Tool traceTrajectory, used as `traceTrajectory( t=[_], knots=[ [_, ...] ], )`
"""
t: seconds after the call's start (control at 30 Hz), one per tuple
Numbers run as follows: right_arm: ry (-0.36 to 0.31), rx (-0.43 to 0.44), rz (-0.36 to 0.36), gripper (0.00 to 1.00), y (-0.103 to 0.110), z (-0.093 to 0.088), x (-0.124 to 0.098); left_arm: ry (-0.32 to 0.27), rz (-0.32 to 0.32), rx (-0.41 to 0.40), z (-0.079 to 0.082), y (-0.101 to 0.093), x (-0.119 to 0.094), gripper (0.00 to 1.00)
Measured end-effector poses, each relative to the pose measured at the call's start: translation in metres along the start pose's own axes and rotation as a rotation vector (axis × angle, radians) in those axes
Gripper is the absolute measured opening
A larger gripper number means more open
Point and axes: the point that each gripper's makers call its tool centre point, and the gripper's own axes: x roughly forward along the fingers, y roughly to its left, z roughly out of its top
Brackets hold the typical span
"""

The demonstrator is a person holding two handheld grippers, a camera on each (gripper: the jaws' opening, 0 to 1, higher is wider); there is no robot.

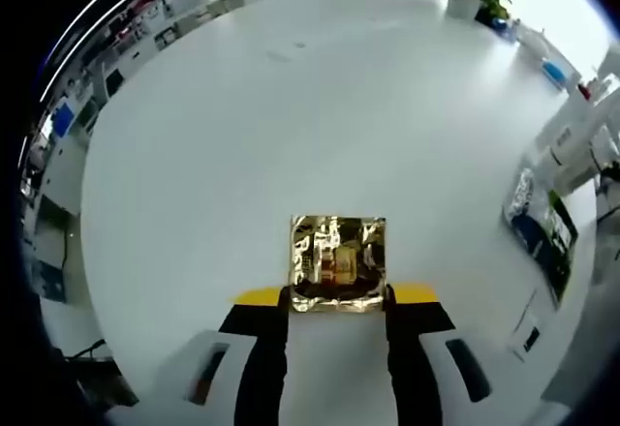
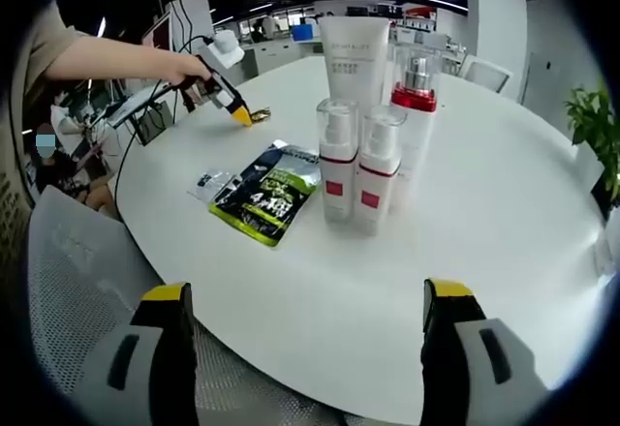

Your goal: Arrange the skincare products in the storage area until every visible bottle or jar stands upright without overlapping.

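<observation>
Skincare products on the white surface (image 2: 504,213): far left, we see the left gripper (image 1: 337,295) with fingers clamped on a gold packet (image 1: 338,263), resting low on the surface. Next, a green sachet (image 2: 266,196) lies flat. Then two pump bottles (image 2: 356,165), a tube (image 2: 355,58) and a red-collared bottle (image 2: 416,87) stand upright, clustered. Right gripper (image 2: 305,334) hangs back off the edge, fingers wide apart, holding nothing.

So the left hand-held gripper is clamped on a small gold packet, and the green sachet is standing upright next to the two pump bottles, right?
Not quite. The green sachet lies flat on the white table, beside the two pump bottles, as the right gripper view shows. The rest holds: in the left gripper view the left hand-held gripper is closed on the small gold packet.
</observation>
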Motion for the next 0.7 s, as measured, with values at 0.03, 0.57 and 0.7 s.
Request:
traceTrajectory(
  t=[0.03,0.57,0.7],
  knots=[
    [-0.001,0.0,0.001,0.98,0.0,0.0,0.0,0.001,-0.002,0.003,0.0,0.0,-0.001,0.37],
    [-0.01,-0.006,0.019,0.98,0.004,0.003,0.003,0.022,-0.007,0.123,-0.004,-0.013,-0.011,0.36],
    [-0.017,-0.008,0.022,0.98,0.005,0.004,0.002,0.014,-0.006,0.149,-0.002,-0.018,-0.017,0.36]
  ],
)
